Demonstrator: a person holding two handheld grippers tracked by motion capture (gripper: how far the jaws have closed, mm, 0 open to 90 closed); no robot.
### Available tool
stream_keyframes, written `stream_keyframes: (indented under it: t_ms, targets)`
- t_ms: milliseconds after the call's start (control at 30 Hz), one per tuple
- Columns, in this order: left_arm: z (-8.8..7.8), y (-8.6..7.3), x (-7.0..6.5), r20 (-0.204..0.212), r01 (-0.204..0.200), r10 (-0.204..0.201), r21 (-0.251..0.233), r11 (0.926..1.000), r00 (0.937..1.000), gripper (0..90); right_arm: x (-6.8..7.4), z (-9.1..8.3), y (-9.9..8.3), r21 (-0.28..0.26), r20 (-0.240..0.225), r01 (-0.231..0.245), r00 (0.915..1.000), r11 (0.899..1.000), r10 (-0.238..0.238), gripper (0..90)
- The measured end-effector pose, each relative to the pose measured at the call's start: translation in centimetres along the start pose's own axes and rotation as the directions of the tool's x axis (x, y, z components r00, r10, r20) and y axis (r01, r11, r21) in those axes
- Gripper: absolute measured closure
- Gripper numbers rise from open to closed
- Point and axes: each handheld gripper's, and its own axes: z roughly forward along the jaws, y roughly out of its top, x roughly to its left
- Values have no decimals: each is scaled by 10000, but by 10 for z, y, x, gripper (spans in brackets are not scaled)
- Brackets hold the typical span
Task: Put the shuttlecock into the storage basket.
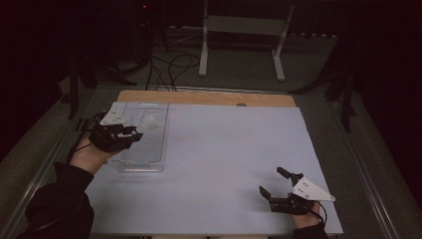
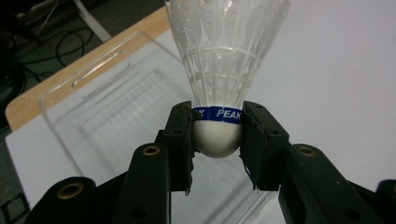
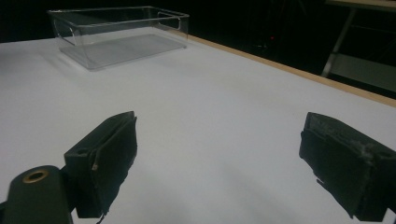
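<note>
My left hand-held gripper (image 1: 130, 133) was pinched on a white shuttlecock (image 2: 219, 70), its two black jaws pressed against either side of the rounded cork base. In the left gripper view a blue band with the letters "PEAK" ran around the top of that base, right between the jaw pads, and the white plastic skirt flared upward away from me. I held the shuttlecock above a clear plastic bin (image 1: 149, 149), which sat on the left part of the desk (image 1: 224, 149) near its far edge. Seen from the high view, the shuttlecock (image 1: 148, 122) hung over the bin's open top, and my left hand (image 1: 89, 155) was just outside the bin's near-left corner. I cannot tell from these views whether the skirt touched the bin.

My right hand-held gripper (image 1: 271, 181) was spread wide, holding nothing, low over the desk's near-right part and well apart from the bin. In the right gripper view its two jaws stood far from each other with the bare white surface (image 3: 210, 116) between them, and the clear bin (image 3: 121, 35) lay in the distance at the upper left.
</note>
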Motion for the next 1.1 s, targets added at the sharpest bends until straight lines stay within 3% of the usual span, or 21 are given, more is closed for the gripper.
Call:
stream_keyframes:
  t_ms: [600, 833, 1100]
  targets:
    - [-24, -28, 25, -493, 932, -925, 117, 9956, 9945, 654, 1, 1, 0, 40, -3, 28, 10000, 10000, -28, 110]
    - [-20, -37, 28, -380, 1172, -1164, 172, 9930, 9925, 653, 1, 1, 0, 100, 4, -15, 10000, 9999, 15, 110]
    - [-8, -46, 29, -350, 1448, -1428, 658, 9873, 9891, 653, 1, 1, -1, 108, 1, -15, 10000, 9999, 15, 110]
